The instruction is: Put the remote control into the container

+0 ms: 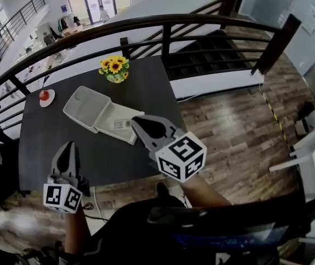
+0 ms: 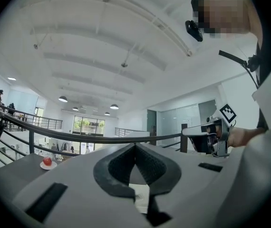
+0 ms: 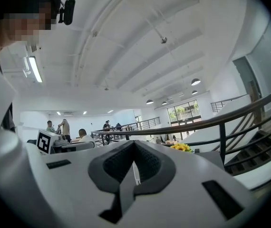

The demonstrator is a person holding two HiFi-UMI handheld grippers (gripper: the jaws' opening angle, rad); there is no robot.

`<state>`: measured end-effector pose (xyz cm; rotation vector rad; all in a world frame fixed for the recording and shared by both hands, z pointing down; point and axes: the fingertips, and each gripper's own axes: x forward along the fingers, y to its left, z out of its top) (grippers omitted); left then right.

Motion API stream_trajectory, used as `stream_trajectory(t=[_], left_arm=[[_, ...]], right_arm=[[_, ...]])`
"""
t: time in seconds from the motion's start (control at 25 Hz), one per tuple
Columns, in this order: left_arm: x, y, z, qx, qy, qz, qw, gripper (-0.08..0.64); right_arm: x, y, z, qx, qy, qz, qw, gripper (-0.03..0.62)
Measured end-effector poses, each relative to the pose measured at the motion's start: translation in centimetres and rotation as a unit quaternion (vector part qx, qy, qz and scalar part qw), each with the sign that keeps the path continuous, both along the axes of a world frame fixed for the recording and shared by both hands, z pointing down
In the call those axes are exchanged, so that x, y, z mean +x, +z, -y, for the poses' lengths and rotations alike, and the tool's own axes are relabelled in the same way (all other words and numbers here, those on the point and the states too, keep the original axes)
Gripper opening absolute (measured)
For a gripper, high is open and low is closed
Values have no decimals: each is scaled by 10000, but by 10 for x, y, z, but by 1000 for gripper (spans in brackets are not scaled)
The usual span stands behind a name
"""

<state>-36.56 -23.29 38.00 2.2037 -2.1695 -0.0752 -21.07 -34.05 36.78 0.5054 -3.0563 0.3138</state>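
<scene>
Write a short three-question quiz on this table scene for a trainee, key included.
1. True or false: the left gripper holds the remote control.
2. Multiple choice: what stands at the far edge of the table? A sunflowers; B a kettle; C a lamp.
3. Fill in: the jaws of the left gripper and of the right gripper are both ____.
Key: 1 false, it lies on the table by the container; 2 A; 3 shut.
</scene>
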Motion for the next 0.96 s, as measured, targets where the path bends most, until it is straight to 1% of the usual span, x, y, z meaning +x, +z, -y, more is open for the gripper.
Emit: stream_trajectory(t=[0.16,0.36,0.72,0.96], left_arm=[[-3,-1,-10,-64,98,50,9999,8],[-10,-10,-23,122,218,18,9997,8],[-4,-20,-31,209,376,180,9989,8],[-5,-30,-44,195,292,142,9993,8]], right_arm=[[-7,-6,-15,95,29,-6,10000,2],[-16,-8,-27,145,125,0,9998,2],[-16,-12,-36,169,224,59,9996,2],[-21,-14,-43,90,203,20,9998,2]])
